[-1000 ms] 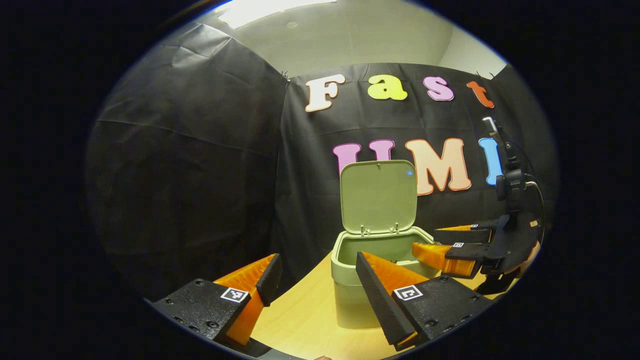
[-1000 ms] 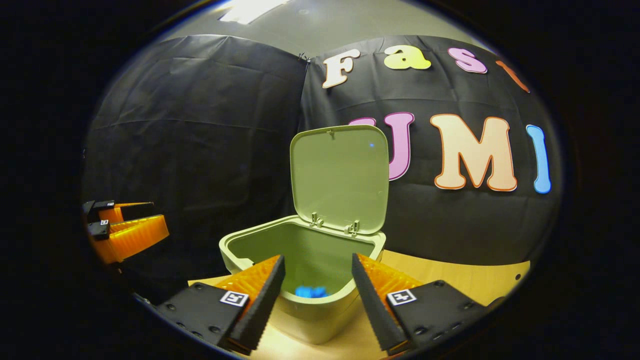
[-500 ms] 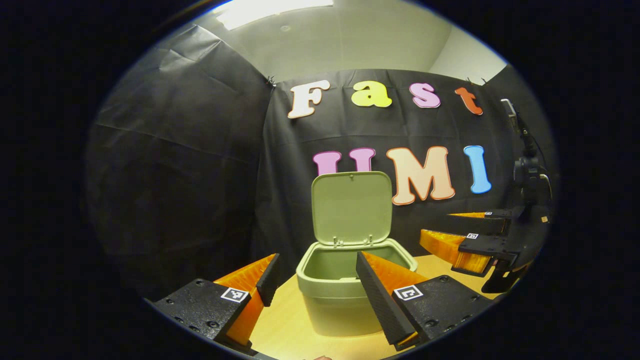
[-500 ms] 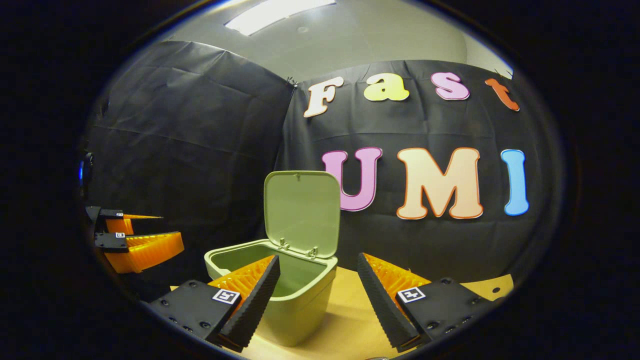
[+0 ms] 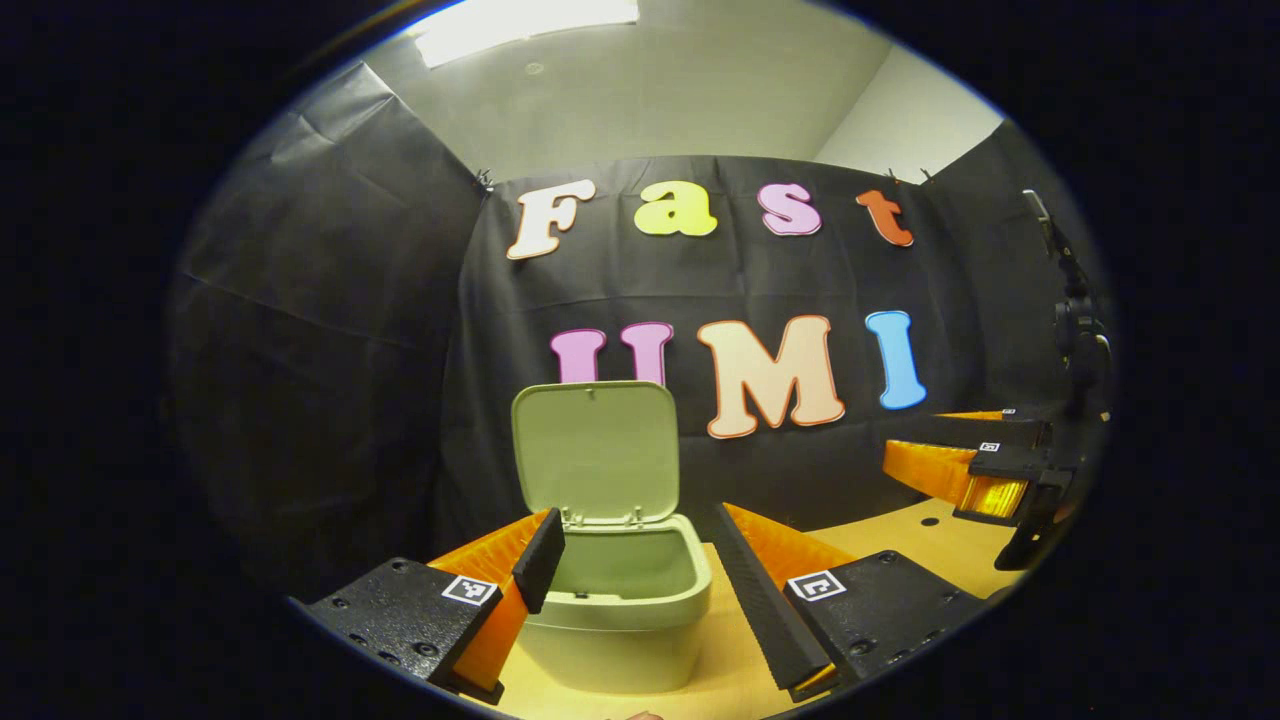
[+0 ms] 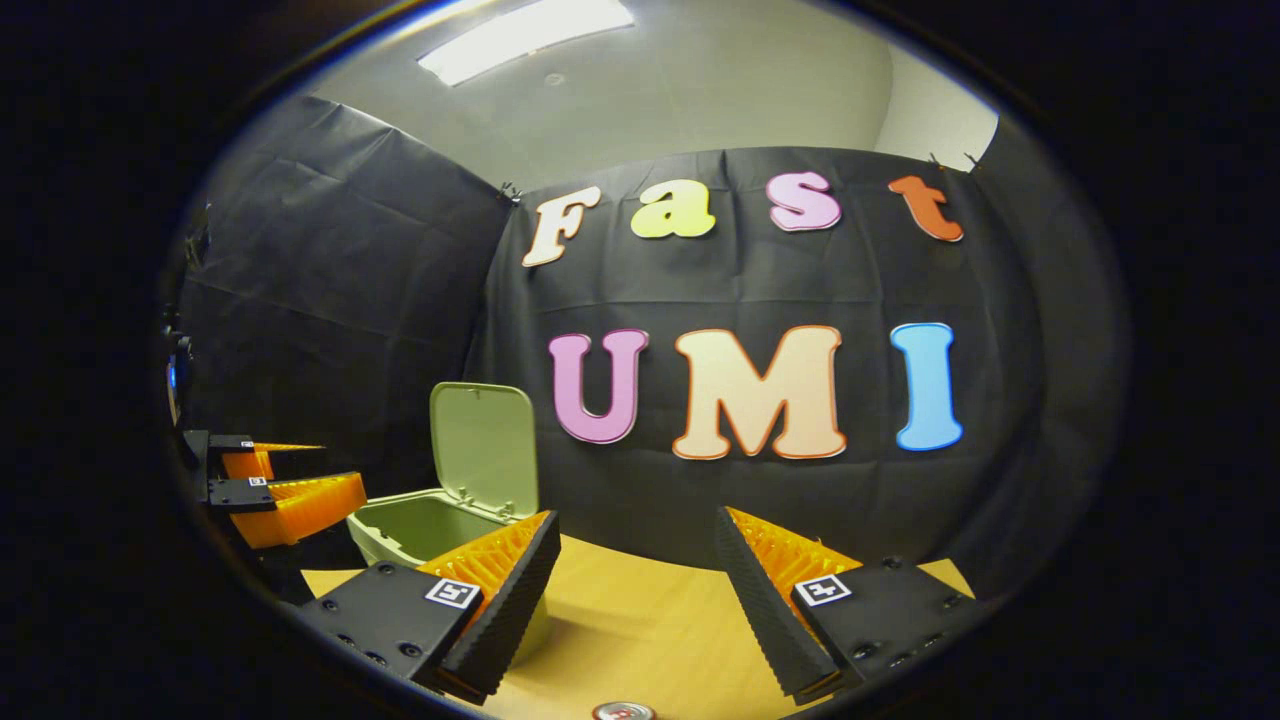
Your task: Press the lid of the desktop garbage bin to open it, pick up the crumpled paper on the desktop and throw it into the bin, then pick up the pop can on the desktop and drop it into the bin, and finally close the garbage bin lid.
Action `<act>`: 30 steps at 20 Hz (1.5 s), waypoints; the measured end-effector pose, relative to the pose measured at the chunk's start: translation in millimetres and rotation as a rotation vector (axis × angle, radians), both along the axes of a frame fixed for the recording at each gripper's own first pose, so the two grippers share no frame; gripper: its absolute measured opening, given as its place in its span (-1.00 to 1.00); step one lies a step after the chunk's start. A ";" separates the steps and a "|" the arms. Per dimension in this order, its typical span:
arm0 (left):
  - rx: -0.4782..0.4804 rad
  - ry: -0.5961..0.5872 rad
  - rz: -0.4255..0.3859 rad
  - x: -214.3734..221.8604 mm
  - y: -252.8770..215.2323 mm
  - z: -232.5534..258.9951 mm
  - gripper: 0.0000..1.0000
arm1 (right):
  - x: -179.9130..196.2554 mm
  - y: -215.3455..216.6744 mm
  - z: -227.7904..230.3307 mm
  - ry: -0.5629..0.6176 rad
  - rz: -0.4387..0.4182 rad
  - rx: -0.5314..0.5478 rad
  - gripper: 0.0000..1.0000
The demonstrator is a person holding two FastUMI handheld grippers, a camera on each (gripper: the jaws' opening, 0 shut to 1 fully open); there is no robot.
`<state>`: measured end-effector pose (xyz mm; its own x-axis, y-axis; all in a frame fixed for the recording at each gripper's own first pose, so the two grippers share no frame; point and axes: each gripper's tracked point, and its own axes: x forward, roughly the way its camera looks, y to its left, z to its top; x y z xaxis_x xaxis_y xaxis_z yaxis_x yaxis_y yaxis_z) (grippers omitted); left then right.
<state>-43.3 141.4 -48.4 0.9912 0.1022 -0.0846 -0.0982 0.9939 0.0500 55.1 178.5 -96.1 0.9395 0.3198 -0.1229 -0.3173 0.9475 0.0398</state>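
Now | pop can (image 6: 622,711) just below right tool (image 6: 632,570) | bin (image 6: 420,525) left

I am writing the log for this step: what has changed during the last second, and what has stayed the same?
The right gripper drew back from over the bin, which now lies to its left; a can top entered its view. The left gripper also backed away. Nothing was grasped or released. The lid stays up, both grippers open.

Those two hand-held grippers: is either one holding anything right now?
No. The left hand-held gripper and the right hand-held gripper are both open, with nothing between their fingers.
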 end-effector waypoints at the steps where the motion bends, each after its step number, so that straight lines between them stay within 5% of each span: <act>1: -0.005 -0.003 -0.016 2.6 -11.5 1.4 0.79 | -2.4 -17.6 3.4 0.001 -0.021 -0.002 0.99; 16: -0.055 0.059 -0.201 28.6 -156.5 -35.3 0.83 | -23.0 -214.0 12.2 0.039 -0.287 -0.026 0.95; 30: -0.125 0.264 -0.255 13.0 -220.5 -144.9 0.82 | -57.8 -280.6 5.8 0.093 -0.347 -0.133 0.96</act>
<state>-30.3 -79.1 -193.3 0.9259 -0.1722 -0.3363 0.1532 0.9847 -0.0826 -2.7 -102.1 -90.3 0.9719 -0.0399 -0.2319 0.0226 0.9968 -0.0768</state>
